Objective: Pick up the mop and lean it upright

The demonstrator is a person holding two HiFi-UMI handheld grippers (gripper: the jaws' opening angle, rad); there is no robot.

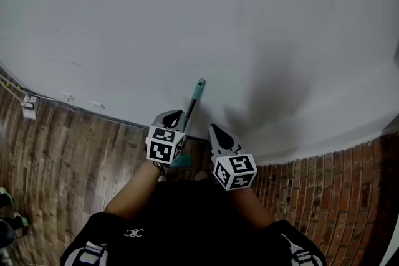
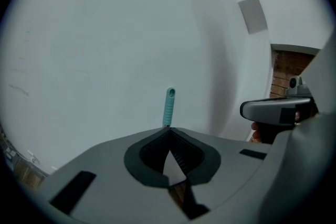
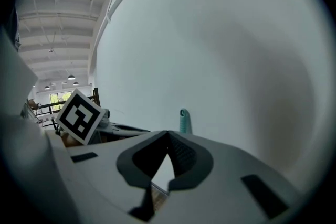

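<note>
The mop [image 1: 197, 94] stands upright with its teal grip end against the white wall [image 1: 187, 15]; a teal part of it [image 1: 182, 161] shows low down between the grippers. My left gripper [image 1: 174, 115] sits just left of the pole, jaws shut with nothing between them. In the left gripper view the teal grip [image 2: 169, 106] rises just beyond the closed tips [image 2: 169, 129]. My right gripper [image 1: 216, 129] is to the right of the pole, also shut and empty; the teal grip [image 3: 183, 120] shows past its closed tips [image 3: 168, 135].
Wooden floor [image 1: 68, 152] runs along the wall's foot, with small white bits [image 1: 28, 106] at the left. Shoes [image 1: 6, 199] lie at the lower left. A brick surface [image 2: 286, 68] and a grey wall panel [image 2: 253, 14] show at the right.
</note>
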